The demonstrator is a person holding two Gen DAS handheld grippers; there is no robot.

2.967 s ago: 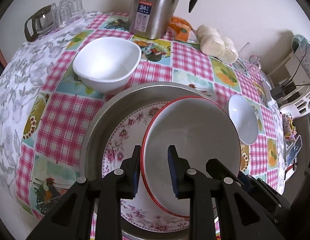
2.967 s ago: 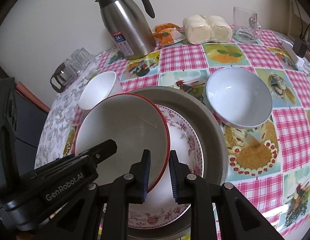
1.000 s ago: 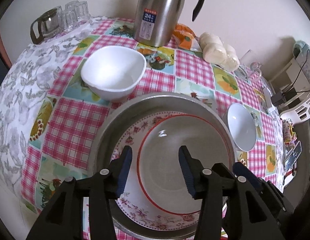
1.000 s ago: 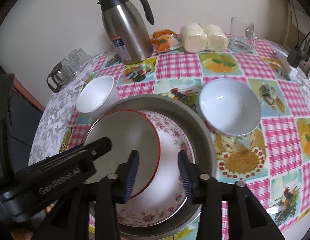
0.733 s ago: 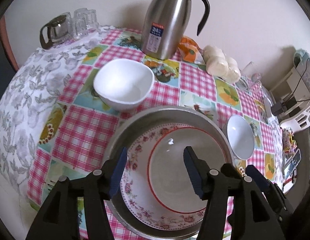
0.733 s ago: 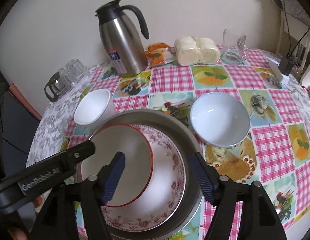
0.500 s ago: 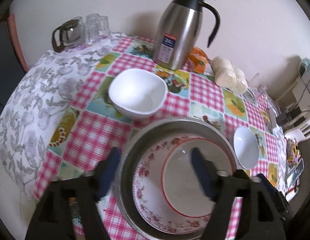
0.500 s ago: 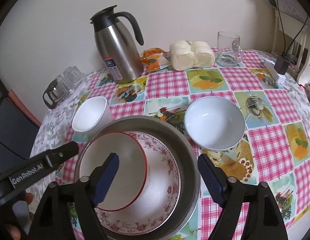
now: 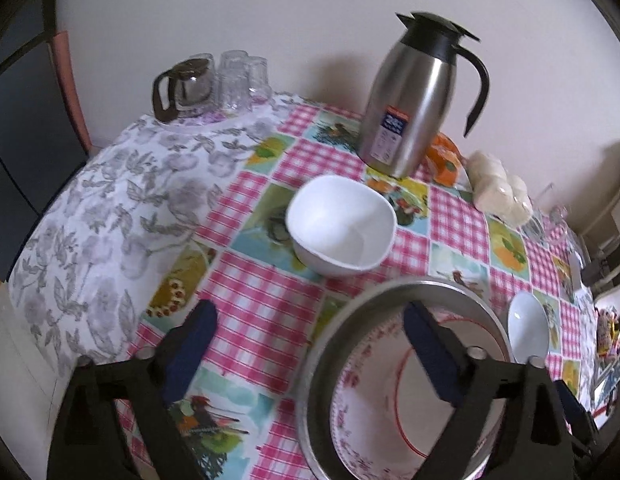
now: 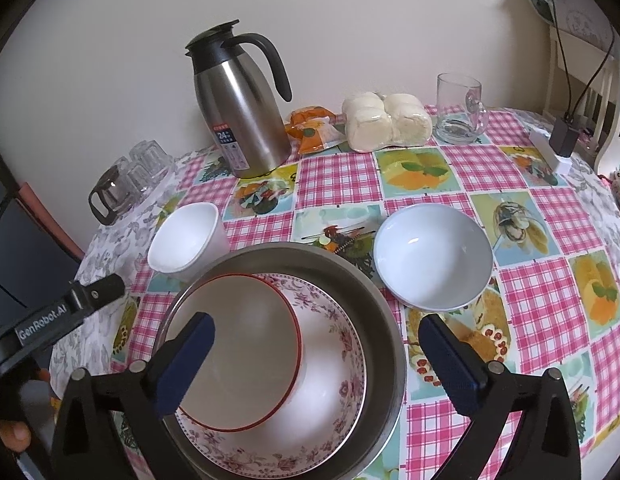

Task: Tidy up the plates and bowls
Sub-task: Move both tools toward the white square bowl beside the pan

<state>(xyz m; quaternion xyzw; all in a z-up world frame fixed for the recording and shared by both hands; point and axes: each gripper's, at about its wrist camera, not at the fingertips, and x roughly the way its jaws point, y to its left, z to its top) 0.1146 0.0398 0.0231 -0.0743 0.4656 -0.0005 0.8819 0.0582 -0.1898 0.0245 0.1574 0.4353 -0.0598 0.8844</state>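
A steel basin (image 10: 373,304) (image 9: 329,344) holds a floral-rimmed dish (image 10: 333,328) (image 9: 349,392) with a red-rimmed white bowl (image 10: 238,336) (image 9: 425,408) lying inside it. A white squarish bowl (image 9: 341,226) (image 10: 184,242) stands beyond the basin to the left. A round white bowl (image 10: 433,254) (image 9: 527,332) stands to its right. My left gripper (image 9: 310,350) is open and empty, above the basin's left rim. My right gripper (image 10: 319,360) is open and empty, above the basin.
A steel thermos jug (image 10: 240,108) (image 9: 413,96) stands at the back. Beside it lie an orange packet (image 10: 310,130) and wrapped buns (image 10: 385,122). A glass mug (image 10: 459,108) stands at back right, a glass pot and tumblers (image 9: 208,84) at back left. A wall is behind.
Both grippers let go of the red-rimmed bowl, opened wide and drew back upward. The bowl now rests in the floral dish. The left gripper also shifted left.
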